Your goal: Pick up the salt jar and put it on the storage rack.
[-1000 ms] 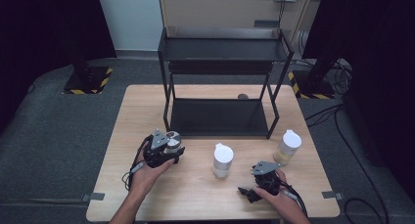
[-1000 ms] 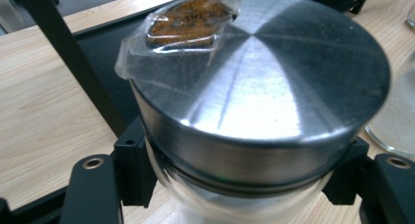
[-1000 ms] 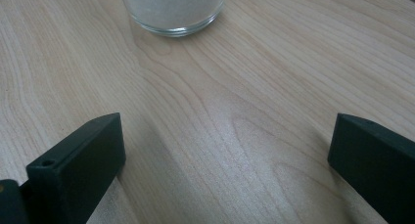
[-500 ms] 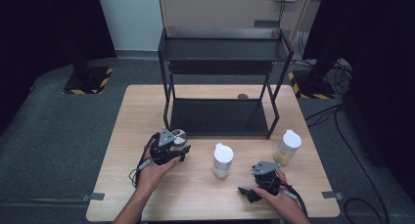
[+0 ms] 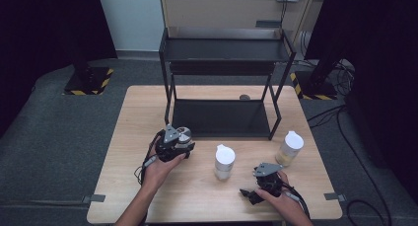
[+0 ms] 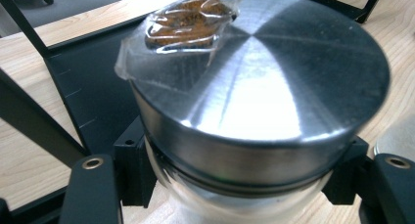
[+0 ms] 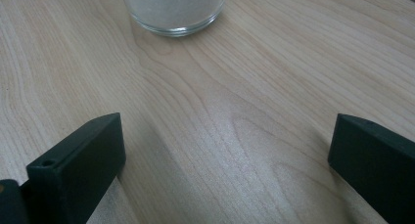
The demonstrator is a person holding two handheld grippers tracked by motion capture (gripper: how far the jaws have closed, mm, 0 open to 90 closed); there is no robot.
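Observation:
My left gripper (image 5: 184,142) is shut on a glass jar (image 5: 183,135) with a round brushed-metal lid (image 6: 274,82), just in front of the left part of the black rack's lower shelf (image 5: 222,118). A brown sample in clear wrap (image 6: 188,21) is stuck on the lid. Both black jaws press on the jar below the lid rim. At the front right of the table, my right gripper (image 5: 249,196) rests open, with bare wood between its jaws (image 7: 225,155). A white-lidded jar (image 5: 225,161) stands ahead of it, and its glass base (image 7: 173,11) is at the top of the right gripper view.
A two-level black metal rack (image 5: 224,48) stands at the back middle of the wooden table (image 5: 138,117). A second white-lidded jar (image 5: 289,148) with pale yellowish contents stands at the right. A small dark object (image 5: 244,96) lies behind the rack.
My left gripper has carried the metal-lidded jar a little to the right and away, closer to the rack's lower shelf. The right gripper has stayed put.

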